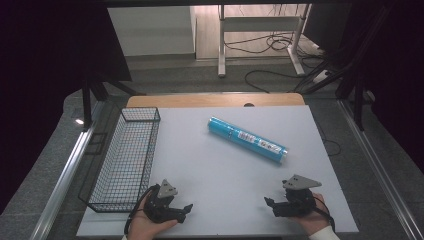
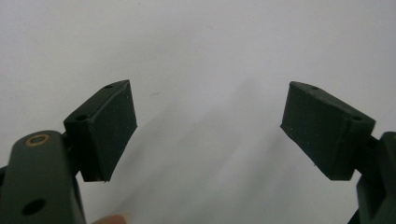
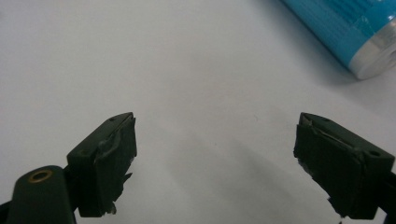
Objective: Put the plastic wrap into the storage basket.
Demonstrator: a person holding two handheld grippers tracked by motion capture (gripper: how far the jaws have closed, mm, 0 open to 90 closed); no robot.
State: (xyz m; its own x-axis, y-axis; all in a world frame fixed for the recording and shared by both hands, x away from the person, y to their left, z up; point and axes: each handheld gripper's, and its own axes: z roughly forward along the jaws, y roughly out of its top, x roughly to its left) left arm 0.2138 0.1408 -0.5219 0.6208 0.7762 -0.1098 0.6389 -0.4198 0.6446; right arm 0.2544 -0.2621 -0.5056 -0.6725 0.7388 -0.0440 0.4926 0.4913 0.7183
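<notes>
Blue tube [image 1: 248, 140] lies diagonally on white table [image 1: 215, 200], mid-far part, well apart from both grippers. Wire basket [image 1: 127, 160] well left of tube, along table's left edge. Left gripper [image 1: 187, 207] near-left of tube, right gripper [image 1: 268, 202] near tube's near end; both by table's front edge, jaws spread, nothing between. Right gripper view: tube's silver end [image 3: 373, 53] at upper right. Left gripper view: bare tabletop past pads [image 2: 112, 128]. Bare tabletop between grippers and tube.
</notes>
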